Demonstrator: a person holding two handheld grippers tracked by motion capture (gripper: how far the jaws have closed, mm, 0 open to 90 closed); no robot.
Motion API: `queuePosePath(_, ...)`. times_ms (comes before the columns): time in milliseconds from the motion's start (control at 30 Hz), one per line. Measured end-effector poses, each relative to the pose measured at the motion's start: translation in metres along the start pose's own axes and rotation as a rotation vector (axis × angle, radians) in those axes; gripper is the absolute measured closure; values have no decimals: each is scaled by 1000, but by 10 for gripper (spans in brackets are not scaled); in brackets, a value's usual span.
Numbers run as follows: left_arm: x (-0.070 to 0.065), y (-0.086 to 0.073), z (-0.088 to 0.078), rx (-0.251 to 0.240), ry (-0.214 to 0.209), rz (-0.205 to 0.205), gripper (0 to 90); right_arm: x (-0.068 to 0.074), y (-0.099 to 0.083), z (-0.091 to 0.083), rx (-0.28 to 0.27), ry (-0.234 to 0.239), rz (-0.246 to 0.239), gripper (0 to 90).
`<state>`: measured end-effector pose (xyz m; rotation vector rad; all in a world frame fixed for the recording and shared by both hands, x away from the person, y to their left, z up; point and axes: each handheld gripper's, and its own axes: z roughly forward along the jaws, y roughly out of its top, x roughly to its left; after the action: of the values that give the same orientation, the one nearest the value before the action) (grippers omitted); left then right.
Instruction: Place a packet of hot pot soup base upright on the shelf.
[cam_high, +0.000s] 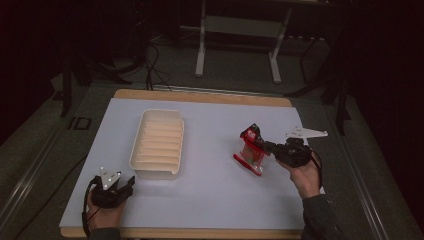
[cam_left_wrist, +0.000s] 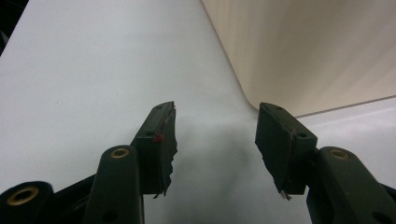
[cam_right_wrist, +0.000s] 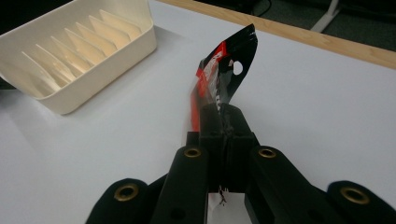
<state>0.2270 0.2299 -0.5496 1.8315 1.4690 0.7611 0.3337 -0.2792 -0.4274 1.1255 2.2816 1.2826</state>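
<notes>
Presently, four entries, the largest first, with handling advice set against the working pair.

Table: white matte sheet lying over a wooden top whose edge is showing at the far and near sides; flat, smooth, offering little grip to anything sliding on it.

Slotted tray: cream plastic, oblong with rounded corners, thin upright fins dividing it into narrow slots; sitting left of centre, well apart from the packet.

Snack packet: glossy red-and-black film with a hang hole near its sealed top; thin, crinkly, limp. It is standing tilted right of centre, its lower edge resting on or just above the sheet.

Right gripper: black jaws pressing fully together on the packet's top seam, seen close in the right gripper view. Judgement: the step in hand looks like carrying the packet to a slot in the tray. Doing it well is likely calling for lifting until the bottom edge is clearing the sheet, keeping the pinch on the stiff seam, and arriving edge-on to the fins so the limp film is dropping between two of them rather than folding over one.

Left gripper: jaws standing wide and holding nothing, resting just beside the tray's near corner, well placed to be steadying it.
</notes>
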Motion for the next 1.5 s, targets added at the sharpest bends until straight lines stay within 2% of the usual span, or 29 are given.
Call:
queuePosePath(400, 1, 0, 0, 1, -4, -3, 475, 6, 10, 5, -5, 12, -46, 889)
queuePosePath(933, 1, 0, 0, -6, -12, -10, 490, 13, 23, 16, -36, 39, -62, 889)
queuePosePath(1500, 1, 0, 0, 0, -12, -1, 497, 15, 34, 30, -34, 45, -88, 889)
